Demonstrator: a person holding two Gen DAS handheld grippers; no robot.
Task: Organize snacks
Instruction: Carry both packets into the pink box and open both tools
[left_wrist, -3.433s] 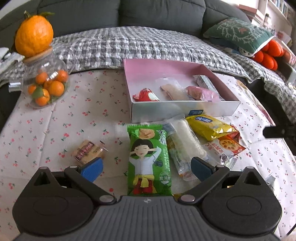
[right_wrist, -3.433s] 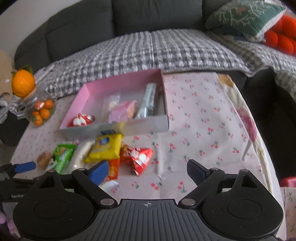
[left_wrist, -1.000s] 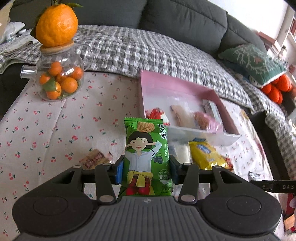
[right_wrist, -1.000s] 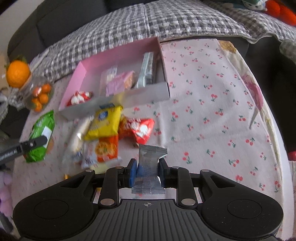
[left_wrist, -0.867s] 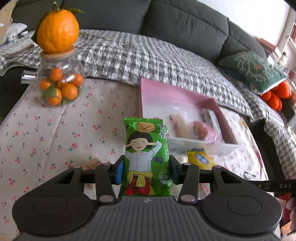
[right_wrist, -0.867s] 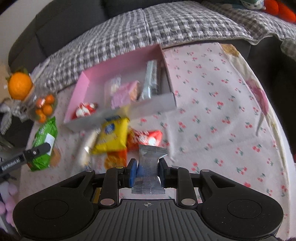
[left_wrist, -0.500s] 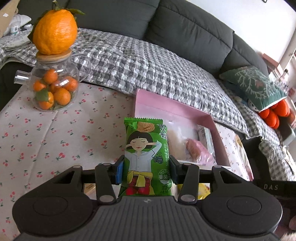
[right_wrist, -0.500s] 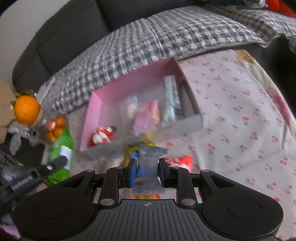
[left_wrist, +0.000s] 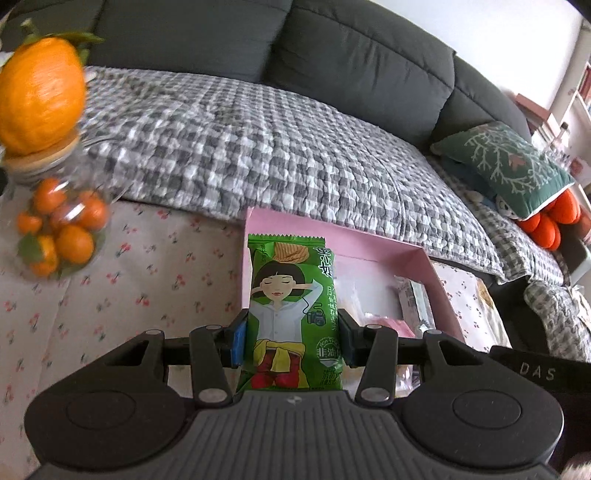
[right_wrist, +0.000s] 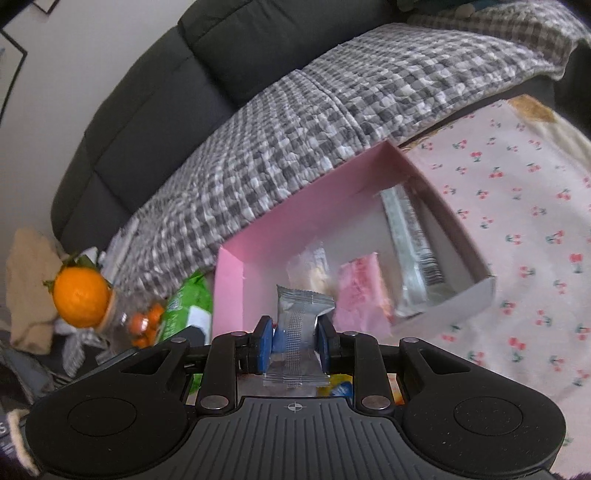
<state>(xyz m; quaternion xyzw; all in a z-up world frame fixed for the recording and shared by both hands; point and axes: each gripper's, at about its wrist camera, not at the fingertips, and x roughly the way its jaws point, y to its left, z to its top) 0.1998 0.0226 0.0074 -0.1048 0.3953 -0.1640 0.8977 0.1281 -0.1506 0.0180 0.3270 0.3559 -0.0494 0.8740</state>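
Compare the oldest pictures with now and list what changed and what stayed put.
Both grippers were open and empty then. Now the left gripper is shut on the green chip packet, lifted off the table, and the right gripper is shut on a small silver wrapper. Both have been carried toward the pink cardboard box. The box, its snacks and the glass jar of oranges stayed put.

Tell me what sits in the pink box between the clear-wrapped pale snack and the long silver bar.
In the right wrist view, a pink packet lies in the pink box between the clear-wrapped pale snack and the long silver bar.
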